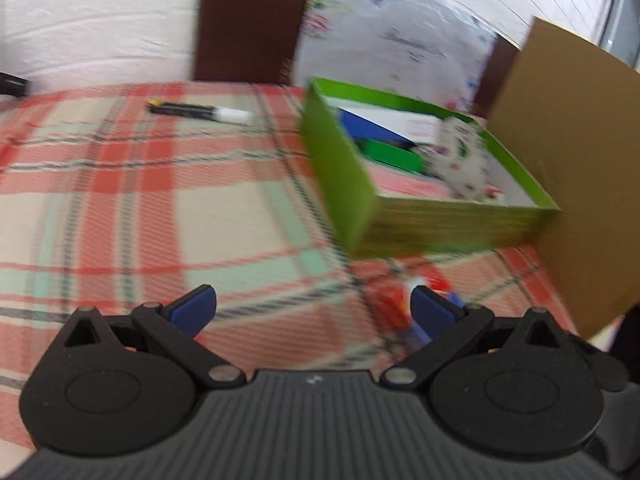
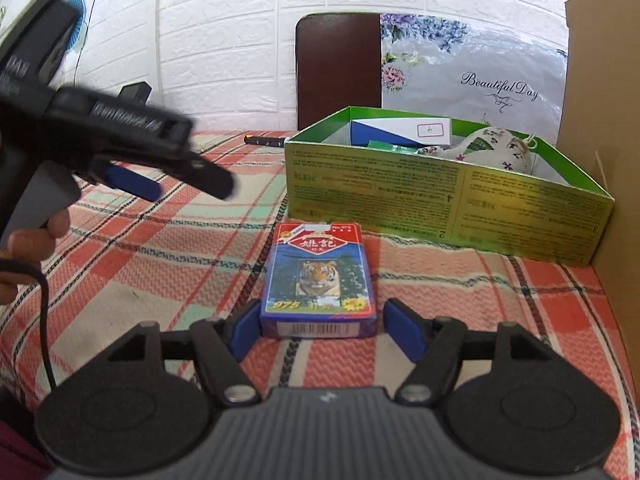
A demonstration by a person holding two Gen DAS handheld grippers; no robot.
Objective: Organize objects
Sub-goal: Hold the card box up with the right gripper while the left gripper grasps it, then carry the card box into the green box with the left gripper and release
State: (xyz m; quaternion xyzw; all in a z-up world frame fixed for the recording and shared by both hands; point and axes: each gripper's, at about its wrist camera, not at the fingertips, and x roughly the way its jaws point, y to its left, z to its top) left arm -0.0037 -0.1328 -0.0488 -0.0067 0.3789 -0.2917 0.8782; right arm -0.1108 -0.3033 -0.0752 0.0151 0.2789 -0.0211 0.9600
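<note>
Blur smears the left wrist view: the left tongs (image 1: 314, 312) hang released and empty over the red-and-green plaid cloth (image 1: 120, 200) on the bench, a red-and-blue smudge of card pack (image 1: 394, 300) just by the right finger, the open green cardboard box (image 1: 344, 172) beyond. A black-and-white marker (image 1: 200, 113) lies far back. Right wrist view, sharp: the right tongs (image 2: 322, 330) straddle the blue tiger-print card pack (image 2: 320, 276), blue pads (image 2: 404, 330) apart from its sides, not gripping. The pack lies flat just before the box (image 2: 440, 208).
</note>
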